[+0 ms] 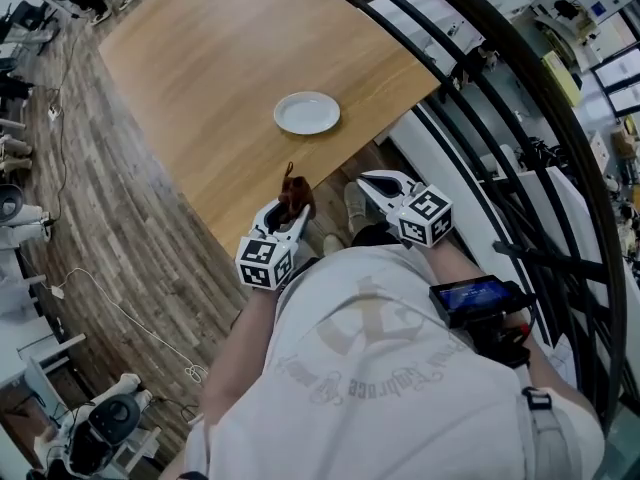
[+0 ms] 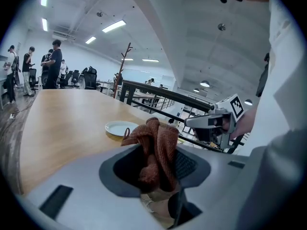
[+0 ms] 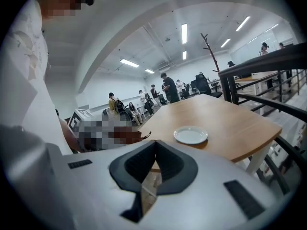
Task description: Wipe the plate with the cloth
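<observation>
Open-plan office: curved light-wood table [image 1: 220, 88] on grey-brown plank floor [image 1: 110, 238], black metal railing [image 1: 480, 88] alongside, white arched ceiling [image 2: 192, 28] with strip lights [image 2: 113, 26], branched coat stand [image 2: 125, 61], dark office chairs [image 2: 88, 78] beyond.

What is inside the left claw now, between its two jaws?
A brown cloth, bunched, is clamped in the left claw. Its top sticks out; its lower end is hidden between the jaws.

Bright, even light from ceiling strip lights [image 2: 113, 26] leaves only a soft shadow beside the plate [image 1: 307, 112], while both gripper views bulge fisheye-fashion, with black vignetted corners.
</observation>
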The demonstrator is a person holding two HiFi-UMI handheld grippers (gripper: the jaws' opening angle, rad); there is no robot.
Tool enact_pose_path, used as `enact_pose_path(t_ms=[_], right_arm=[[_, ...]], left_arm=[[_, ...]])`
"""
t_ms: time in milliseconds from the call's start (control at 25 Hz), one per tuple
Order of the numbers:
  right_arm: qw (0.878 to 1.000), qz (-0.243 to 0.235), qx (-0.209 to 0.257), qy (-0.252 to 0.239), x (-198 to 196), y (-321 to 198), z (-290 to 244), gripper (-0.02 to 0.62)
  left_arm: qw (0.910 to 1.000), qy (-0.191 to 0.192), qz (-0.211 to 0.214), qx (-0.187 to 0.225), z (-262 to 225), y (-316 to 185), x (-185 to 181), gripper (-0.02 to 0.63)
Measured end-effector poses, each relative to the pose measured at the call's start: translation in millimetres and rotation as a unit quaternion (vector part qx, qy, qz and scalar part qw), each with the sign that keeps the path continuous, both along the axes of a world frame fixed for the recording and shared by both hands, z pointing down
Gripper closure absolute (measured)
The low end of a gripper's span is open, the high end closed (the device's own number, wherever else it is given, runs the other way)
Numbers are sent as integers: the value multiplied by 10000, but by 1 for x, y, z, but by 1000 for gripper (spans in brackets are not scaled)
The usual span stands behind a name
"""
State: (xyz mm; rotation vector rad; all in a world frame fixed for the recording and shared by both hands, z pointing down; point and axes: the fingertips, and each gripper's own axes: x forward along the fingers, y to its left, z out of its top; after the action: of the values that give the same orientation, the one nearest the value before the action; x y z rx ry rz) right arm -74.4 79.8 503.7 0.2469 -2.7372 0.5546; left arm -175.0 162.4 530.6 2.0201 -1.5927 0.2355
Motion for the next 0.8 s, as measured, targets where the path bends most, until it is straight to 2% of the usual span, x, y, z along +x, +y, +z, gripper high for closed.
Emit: enact_pose_path(t_ms=[200, 480, 800], right_arm=[[9992, -359, -130, -65, -25, -29, 9, 580], [9976, -632, -236, -146, -49, -107, 20, 580], [9952, -865, -340, -292, -62, -119, 3, 580]], left_arm=[[9993, -162, -322, -135, -2, -20, -24, 437], [9966, -331, -689, -299, 4, -89, -55, 437], [9932, -861, -708, -345, -31, -114, -77, 436]])
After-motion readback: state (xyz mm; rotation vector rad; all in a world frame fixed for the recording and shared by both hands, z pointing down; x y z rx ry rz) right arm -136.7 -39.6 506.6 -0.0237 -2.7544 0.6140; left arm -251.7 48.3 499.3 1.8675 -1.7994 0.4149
